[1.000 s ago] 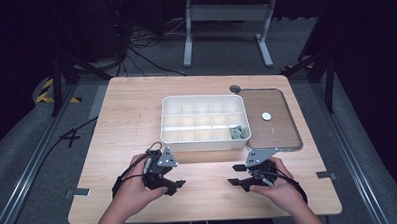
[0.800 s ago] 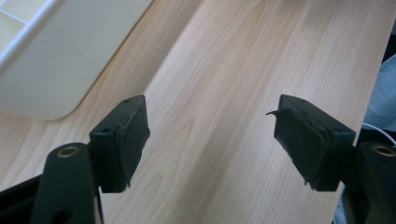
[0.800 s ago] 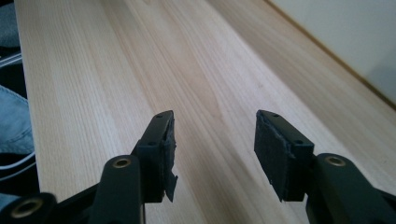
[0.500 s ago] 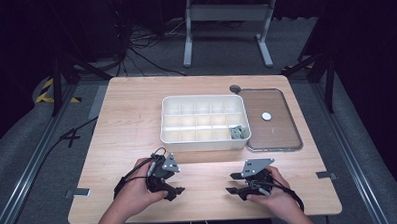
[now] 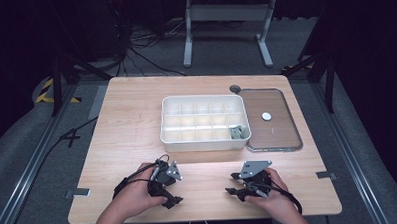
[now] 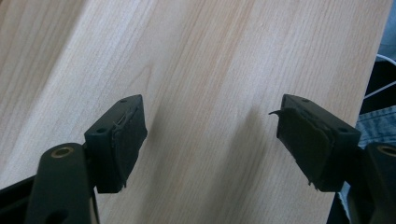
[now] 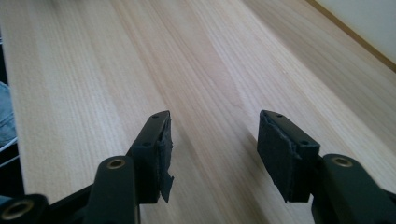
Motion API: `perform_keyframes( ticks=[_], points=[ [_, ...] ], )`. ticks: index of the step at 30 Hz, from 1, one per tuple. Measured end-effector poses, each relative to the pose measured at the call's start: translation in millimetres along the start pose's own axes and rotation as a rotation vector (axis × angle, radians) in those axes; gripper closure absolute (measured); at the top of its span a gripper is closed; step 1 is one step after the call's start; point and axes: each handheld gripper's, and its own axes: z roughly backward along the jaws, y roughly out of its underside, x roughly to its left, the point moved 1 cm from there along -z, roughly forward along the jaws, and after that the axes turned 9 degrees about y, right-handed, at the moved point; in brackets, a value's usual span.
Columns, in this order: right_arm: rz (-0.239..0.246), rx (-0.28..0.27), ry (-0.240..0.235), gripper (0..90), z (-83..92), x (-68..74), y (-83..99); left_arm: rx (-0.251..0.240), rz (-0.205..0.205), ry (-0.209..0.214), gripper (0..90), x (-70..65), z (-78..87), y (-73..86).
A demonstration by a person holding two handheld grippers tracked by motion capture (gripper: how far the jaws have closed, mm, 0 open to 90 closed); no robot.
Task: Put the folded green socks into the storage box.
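Grippers rest low at the near edge of the tabletop (image 5: pixel 137 124): left gripper (image 5: pixel 170 189) and right gripper (image 5: pixel 236 184), both with jaws wide apart and empty, the right's having just opened further. Farther off sits a white tray (image 5: pixel 203 140), with a clear lid (image 5: pixel 277 134) just right of it.

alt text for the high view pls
Two hands rest on the near edge of a light wooden table, the left gripper and right gripper both open and empty. Behind them sit a white plastic compartment box and, to its right, a clear lid.
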Motion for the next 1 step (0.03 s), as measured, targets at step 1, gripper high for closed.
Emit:
perform_keyframes(
  ticks=[1],
  points=[
    [-0.003, -0.001, 0.003, 45.4, 0.5, -1.1, 0.2, -0.003, 0.009, 0.0, 24.0, 0.3, -0.7, 0.3]
  ],
)
